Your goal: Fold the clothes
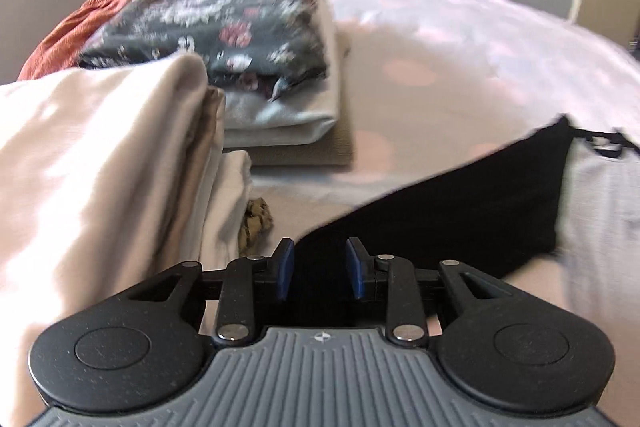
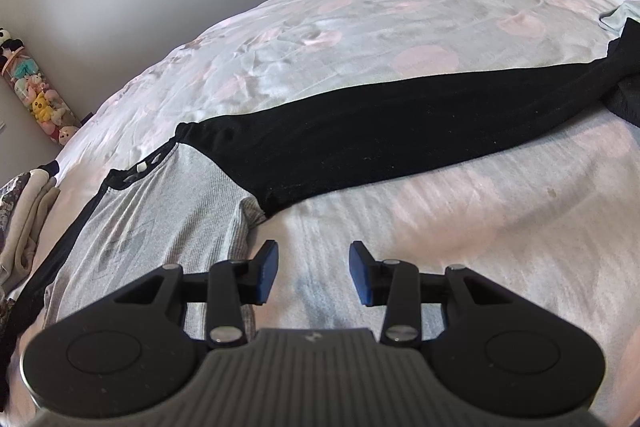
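A: Which step is this, do you reckon?

B: Early in the fold of one garment, I judge; the grey ribbed shirt with long black sleeves lies face up on the pale pink-spotted bedspread, body near the lower left of the right wrist view, one black sleeve stretched straight out across the bed, not yet folded in.

A: And the grippers?

B: The left gripper hangs over the other black sleeve; its blue pads stand partly apart with dark cloth showing in the gap, yet nothing looks pinched. The right gripper is likewise part open and empty, over bare bedspread just beside the shirt's side seam.

A: Finished pieces?

B: A stack sits to the left: a dark floral folded cloth on top of pale grey folded garments; nearer, a cream folded fabric pile.

A: The next move?

B: Probably a pinch on a sleeve's edge, then a carry across the grey body; the cloth is limp, so the grip needs a single layer, taken low.
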`<state>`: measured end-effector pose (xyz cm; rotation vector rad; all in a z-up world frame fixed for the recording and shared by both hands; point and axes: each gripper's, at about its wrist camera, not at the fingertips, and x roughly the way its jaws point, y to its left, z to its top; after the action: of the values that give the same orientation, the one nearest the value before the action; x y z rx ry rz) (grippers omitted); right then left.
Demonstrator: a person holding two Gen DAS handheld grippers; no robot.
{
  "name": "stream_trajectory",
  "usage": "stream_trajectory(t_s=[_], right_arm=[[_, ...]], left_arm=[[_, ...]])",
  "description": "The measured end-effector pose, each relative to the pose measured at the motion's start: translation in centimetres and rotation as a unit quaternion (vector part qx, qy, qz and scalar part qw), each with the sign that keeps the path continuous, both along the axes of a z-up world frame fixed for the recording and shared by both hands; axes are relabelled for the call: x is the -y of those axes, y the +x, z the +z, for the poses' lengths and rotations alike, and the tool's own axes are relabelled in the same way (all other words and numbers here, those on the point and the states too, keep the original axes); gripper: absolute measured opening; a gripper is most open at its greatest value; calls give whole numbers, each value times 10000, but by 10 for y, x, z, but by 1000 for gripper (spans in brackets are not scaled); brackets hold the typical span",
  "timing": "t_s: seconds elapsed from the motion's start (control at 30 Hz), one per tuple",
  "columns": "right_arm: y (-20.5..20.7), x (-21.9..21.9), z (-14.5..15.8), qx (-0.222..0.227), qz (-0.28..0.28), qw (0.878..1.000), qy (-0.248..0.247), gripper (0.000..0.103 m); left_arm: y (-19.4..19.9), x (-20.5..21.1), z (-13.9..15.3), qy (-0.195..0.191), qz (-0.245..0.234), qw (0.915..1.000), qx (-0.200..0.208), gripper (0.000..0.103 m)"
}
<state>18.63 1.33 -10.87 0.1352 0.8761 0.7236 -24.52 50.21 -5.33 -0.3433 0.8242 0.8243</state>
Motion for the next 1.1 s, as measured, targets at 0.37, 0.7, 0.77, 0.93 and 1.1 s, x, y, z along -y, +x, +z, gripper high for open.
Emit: stream_trajectory(t_s=[0.37,0.7,0.77,0.93,1.1], right_arm=[[-1,8,7,8,-65,9996,283,45],[0,13,8,-29,-199,9991,377,46],[1,14,7,-46,-219,9990,396,46],[2,15,7,-72,-216,9989,410,46],[3,14,6,-110,-208,9989,415,46]], left_arm=[[-42,76,-13,-89,179,9983,-553,26],[-38,78,-52,239,173,9939,-1063,23],[-40,76,-47,199,189,9948,-985,7],[-45,78,-9,235,158,9987,-431,4],[-47,57,53,425,324,9986,38,4]])
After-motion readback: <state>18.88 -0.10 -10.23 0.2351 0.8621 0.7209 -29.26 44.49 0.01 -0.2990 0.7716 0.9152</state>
